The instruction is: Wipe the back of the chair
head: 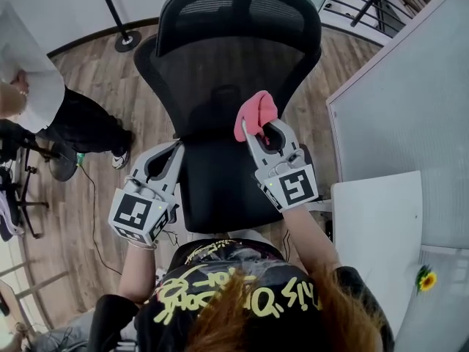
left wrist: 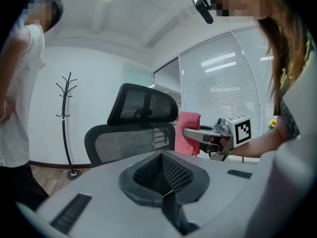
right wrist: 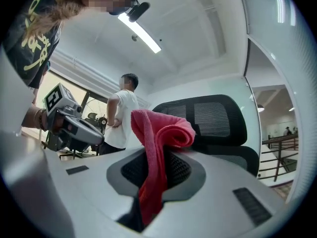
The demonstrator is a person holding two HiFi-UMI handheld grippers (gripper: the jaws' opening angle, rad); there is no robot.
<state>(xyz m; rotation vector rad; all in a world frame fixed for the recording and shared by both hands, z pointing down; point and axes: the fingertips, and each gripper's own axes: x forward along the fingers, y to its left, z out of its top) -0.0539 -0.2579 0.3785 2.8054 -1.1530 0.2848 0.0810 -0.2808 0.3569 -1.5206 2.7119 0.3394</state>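
A black mesh office chair [head: 234, 72] stands in front of me with its headrest [head: 238, 9] farthest away. My right gripper [head: 258, 129] is shut on a pink-red cloth [head: 255, 114], held beside the right part of the chair back, just above the seat. In the right gripper view the cloth [right wrist: 158, 143] hangs bunched between the jaws, with the chair [right wrist: 218, 118] behind it. My left gripper [head: 170, 152] is lower at the seat's left edge, shut and empty. The left gripper view shows the chair [left wrist: 129, 143] and the cloth [left wrist: 188, 133] ahead.
A person in a white shirt [head: 29, 94] stands to the left on the wood floor. A coat stand base [head: 127, 40] sits at the back left. A grey partition [head: 403, 108] and a white desk [head: 377, 226] close off the right side.
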